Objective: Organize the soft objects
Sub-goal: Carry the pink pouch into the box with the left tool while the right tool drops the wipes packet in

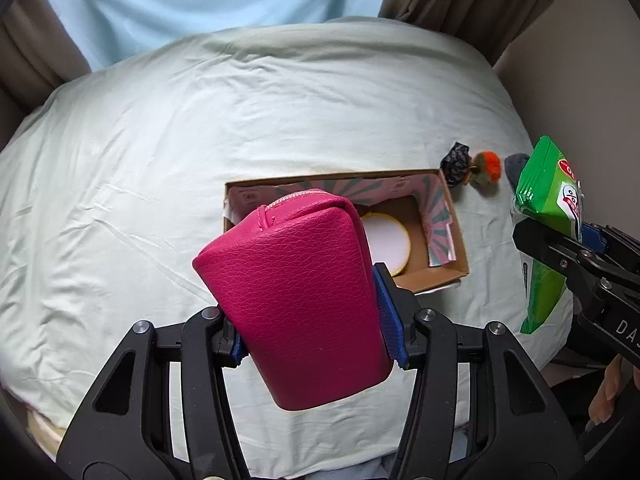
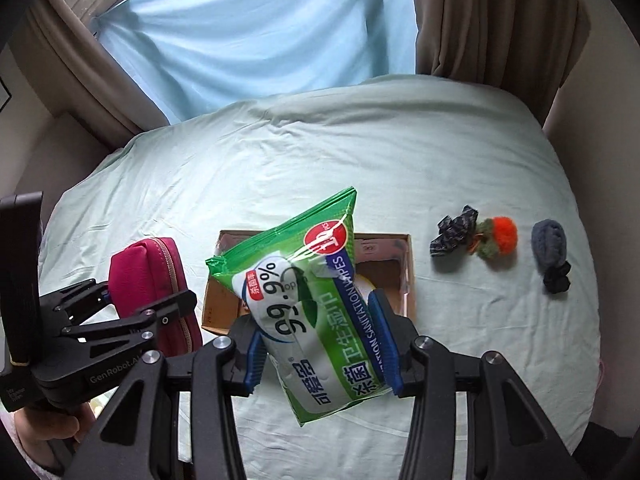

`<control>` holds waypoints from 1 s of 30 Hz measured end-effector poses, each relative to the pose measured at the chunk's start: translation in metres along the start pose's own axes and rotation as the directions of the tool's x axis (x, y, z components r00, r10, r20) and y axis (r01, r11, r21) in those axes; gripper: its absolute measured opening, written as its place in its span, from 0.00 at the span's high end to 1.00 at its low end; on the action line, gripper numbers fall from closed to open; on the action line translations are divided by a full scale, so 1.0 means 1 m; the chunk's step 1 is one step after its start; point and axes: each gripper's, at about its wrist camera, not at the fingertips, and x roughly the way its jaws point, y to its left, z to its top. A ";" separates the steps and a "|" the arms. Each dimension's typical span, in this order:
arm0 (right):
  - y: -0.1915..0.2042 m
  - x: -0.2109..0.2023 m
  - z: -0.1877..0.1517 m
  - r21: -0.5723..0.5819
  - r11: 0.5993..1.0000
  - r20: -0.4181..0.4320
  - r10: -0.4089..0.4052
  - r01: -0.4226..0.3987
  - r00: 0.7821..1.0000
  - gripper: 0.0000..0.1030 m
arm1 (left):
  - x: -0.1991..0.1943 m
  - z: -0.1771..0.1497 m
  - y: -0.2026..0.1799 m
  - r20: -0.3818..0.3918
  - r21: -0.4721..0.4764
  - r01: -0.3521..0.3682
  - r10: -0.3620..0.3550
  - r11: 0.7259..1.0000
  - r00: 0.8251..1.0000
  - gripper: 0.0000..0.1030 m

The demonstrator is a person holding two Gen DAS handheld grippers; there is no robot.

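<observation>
My left gripper is shut on a magenta leather pouch, held above the near left corner of an open cardboard box. A round white pad lies inside the box. My right gripper is shut on a green pack of wet wipes, held over the same box. In the right wrist view the left gripper and its pouch hang to the left of the box. In the left wrist view the wipes pack shows at the right edge.
The box sits on a pale green bed sheet. Right of it lie a dark scrunchie, an orange and green fluffy scrunchie, a grey rolled sock and a black scrunchie. Curtains and a wall border the bed's far side.
</observation>
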 end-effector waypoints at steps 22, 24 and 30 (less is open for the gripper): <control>-0.053 0.191 -0.001 0.250 0.967 -0.297 0.034 0.043 0.954 0.58 | 0.177 0.013 -0.003 -0.253 0.051 -0.017 0.029 0.999 0.967 0.53; -0.059 0.197 -0.003 0.263 0.963 -0.309 0.036 0.049 0.950 0.58 | 0.185 0.017 -0.011 -0.261 0.072 -0.009 0.027 0.997 0.965 0.53; -0.069 0.210 0.002 0.295 0.954 -0.310 0.052 0.044 0.949 0.58 | 0.185 0.031 -0.028 -0.226 0.166 0.006 0.032 0.986 0.974 0.43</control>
